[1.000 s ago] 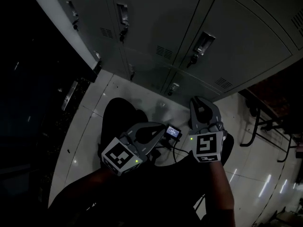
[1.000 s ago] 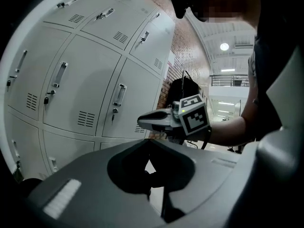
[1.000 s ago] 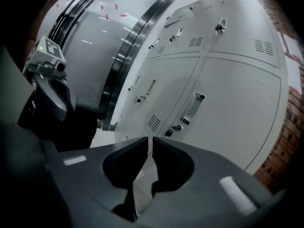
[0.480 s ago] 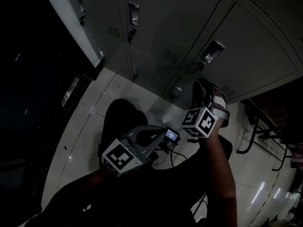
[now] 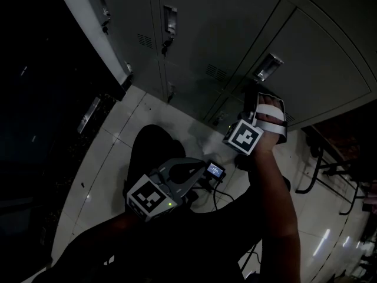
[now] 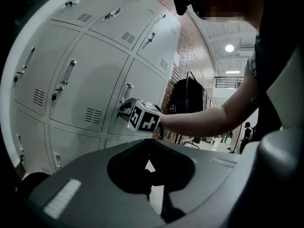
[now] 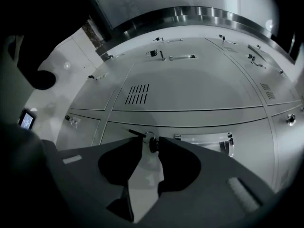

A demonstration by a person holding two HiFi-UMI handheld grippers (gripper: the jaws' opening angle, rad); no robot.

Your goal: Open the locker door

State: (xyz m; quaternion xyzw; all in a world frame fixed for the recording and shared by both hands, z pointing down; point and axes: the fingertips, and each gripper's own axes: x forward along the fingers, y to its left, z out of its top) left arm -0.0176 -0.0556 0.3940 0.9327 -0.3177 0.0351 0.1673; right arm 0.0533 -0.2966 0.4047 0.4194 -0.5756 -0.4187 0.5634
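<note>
Grey locker doors fill the top of the head view. The locker door (image 5: 309, 69) on the right has a recessed metal handle (image 5: 268, 67) with a lock under it. My right gripper (image 5: 254, 96) is raised against this door just below the handle. In the right gripper view its jaws are opening, and a key on a ring (image 7: 151, 142) sticks out of the lock between the tips of the right gripper (image 7: 152, 140), beside the handle (image 7: 206, 142). The pads do not press on the key. My left gripper (image 5: 199, 165) hangs low over my lap, shut and holding nothing.
More locker doors (image 5: 206, 22) with their own handles (image 5: 169, 17) stand to the left. A small lit screen (image 5: 215, 170) sits below, over the pale tiled floor (image 5: 112, 152). Metal chair frames (image 5: 321, 158) stand at the right. A dark bag (image 6: 187, 96) hangs beyond the lockers.
My right gripper has risen from lap height up to the locker door and turned toward the lock. The left gripper has stayed where it was.
</note>
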